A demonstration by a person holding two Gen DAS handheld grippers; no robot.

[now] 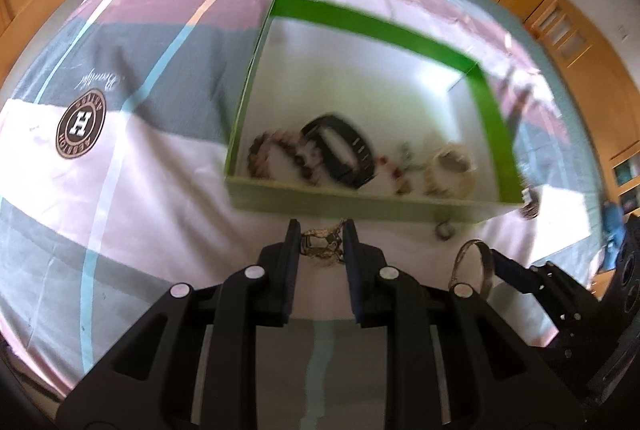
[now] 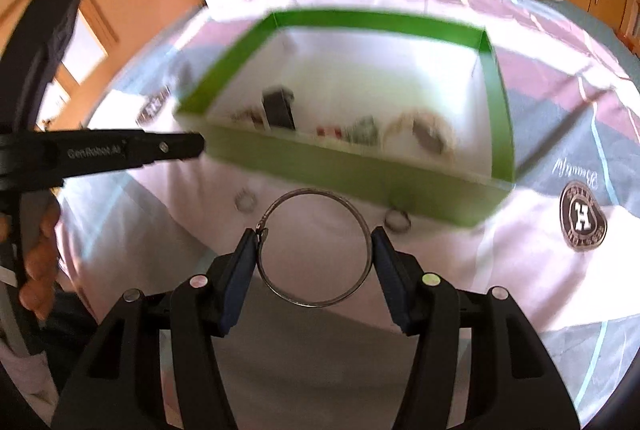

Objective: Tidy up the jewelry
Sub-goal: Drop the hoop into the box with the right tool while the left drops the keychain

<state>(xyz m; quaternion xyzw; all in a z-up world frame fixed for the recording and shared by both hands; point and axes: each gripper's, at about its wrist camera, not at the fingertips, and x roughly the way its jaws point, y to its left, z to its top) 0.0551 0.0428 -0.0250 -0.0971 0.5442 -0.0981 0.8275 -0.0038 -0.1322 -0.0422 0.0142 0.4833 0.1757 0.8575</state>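
left gripper (image 1: 321, 244): my jaws clamped on a gold chain piece (image 1: 322, 245), probably a bracelet
right gripper (image 2: 313, 250): clamped across silver bangle (image 2: 316, 248)
green box (image 2: 360, 171): just beyond both

Both views are bright with soft daylight. Glare whitens the floor of the green box (image 1: 362, 25) toward the right of the frame. Motion blur smears the box and bedspread (image 1: 120, 165); the near black jaws stay sharper. Fisheye bending curves the edges, with dark corners.
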